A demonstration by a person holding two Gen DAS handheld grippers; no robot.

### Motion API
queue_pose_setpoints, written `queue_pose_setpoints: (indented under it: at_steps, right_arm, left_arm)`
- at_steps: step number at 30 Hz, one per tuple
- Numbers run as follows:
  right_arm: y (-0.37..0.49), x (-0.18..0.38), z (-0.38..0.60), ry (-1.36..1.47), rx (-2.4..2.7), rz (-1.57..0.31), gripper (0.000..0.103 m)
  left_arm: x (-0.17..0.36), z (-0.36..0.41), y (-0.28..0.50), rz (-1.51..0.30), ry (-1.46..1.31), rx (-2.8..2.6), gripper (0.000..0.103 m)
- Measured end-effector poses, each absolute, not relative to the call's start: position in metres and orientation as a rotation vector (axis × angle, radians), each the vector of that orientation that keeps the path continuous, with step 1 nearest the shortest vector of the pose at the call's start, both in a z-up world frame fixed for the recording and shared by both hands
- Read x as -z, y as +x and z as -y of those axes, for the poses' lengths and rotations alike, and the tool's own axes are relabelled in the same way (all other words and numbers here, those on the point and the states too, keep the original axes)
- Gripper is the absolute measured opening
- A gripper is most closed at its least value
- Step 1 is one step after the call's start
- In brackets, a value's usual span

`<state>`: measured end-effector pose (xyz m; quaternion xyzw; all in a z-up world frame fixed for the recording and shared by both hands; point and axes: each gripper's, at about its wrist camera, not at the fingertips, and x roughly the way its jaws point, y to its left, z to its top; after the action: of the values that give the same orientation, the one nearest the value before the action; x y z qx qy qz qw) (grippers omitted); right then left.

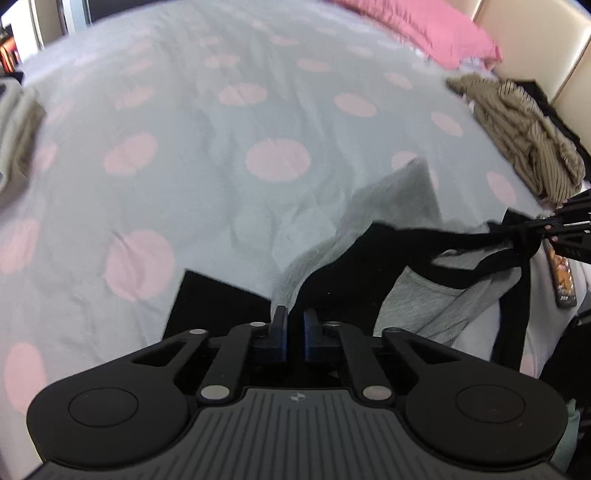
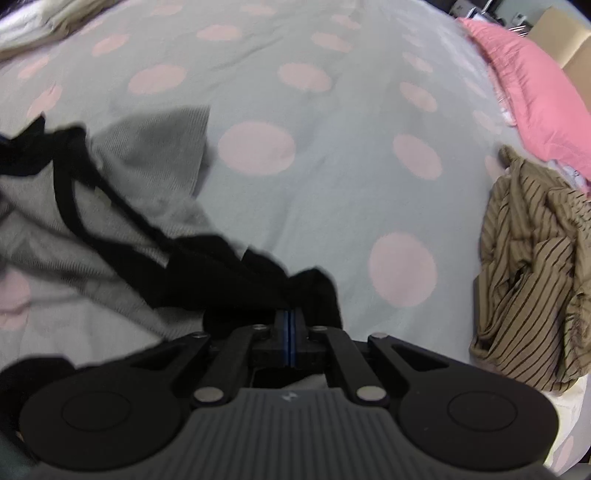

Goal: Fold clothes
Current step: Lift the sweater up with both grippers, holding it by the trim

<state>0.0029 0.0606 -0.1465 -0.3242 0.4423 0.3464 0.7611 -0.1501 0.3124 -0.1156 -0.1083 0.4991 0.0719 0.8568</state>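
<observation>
A grey top with black trim (image 1: pixel 417 291) lies rumpled on the spotted bed cover (image 1: pixel 221 129). My left gripper (image 1: pixel 294 321) is low over its near edge. The jaws stand almost together, and a fold of the black trim (image 1: pixel 317 273) runs down into the narrow gap between them. My right gripper (image 2: pixel 290 325) is shut, with its pads pressed together on a bunched black strap (image 2: pixel 236 266) of the same top (image 2: pixel 147 155). In the left wrist view the right gripper (image 1: pixel 554 229) shows at the right edge, pulling that strap taut.
A brown striped garment (image 2: pixel 535 266) is heaped at the bed's right side, also (image 1: pixel 524 140). A pink pillow (image 1: pixel 424 29) lies at the head. A flat black item (image 1: pixel 214 306) lies by the left gripper, and pale folded clothes (image 1: pixel 18 122) lie far left. A phone-like object (image 1: pixel 563 277) lies at the right.
</observation>
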Motion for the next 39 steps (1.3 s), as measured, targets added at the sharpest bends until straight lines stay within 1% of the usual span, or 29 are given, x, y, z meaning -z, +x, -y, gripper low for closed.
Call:
queue_pose_setpoints:
  at_steps: [7,10,15,18,22,25,30,35,39]
  right_arm:
    - [0.000,0.096,-0.052,-0.489,-0.758,-0.788,0.001]
    - [-0.004,0.061,-0.050,-0.402,-0.751,-0.691,0.001]
    - [-0.023,-0.020,-0.052,-0.281,-0.766,-0.489,0.001]
    - [-0.038,-0.079,-0.047,-0.224,-0.759,-0.346,0.001]
    - [-0.063,-0.154,-0.031,-0.150,-0.758,-0.169,0.001]
    - [-0.087,-0.195,-0.014,-0.123,-0.748,-0.054,0.001]
    - [-0.122,-0.233,0.020,-0.077,-0.715,0.051,0.001]
    - [-0.144,-0.249,0.049,0.000,-0.715,0.097,0.001]
    - [-0.156,-0.257,0.053,0.014,-0.711,0.149,0.001]
  left_arm:
    - [0.037,-0.324,-0.185,-0.792,-0.274,-0.241,0.002]
    - [-0.002,-0.331,-0.200,-0.686,-0.266,-0.273,0.002]
    - [-0.076,-0.331,-0.216,-0.503,-0.210,-0.305,0.001]
    - [-0.126,-0.326,-0.230,-0.387,-0.180,-0.311,0.001]
    - [-0.189,-0.309,-0.253,-0.239,-0.119,-0.305,0.001]
    - [-0.226,-0.292,-0.273,-0.136,-0.072,-0.296,0.001]
    - [-0.260,-0.262,-0.293,-0.029,-0.034,-0.259,0.001]
    - [-0.274,-0.244,-0.300,0.029,-0.003,-0.233,0.001]
    - [-0.280,-0.246,-0.300,0.045,0.004,-0.235,0.001]
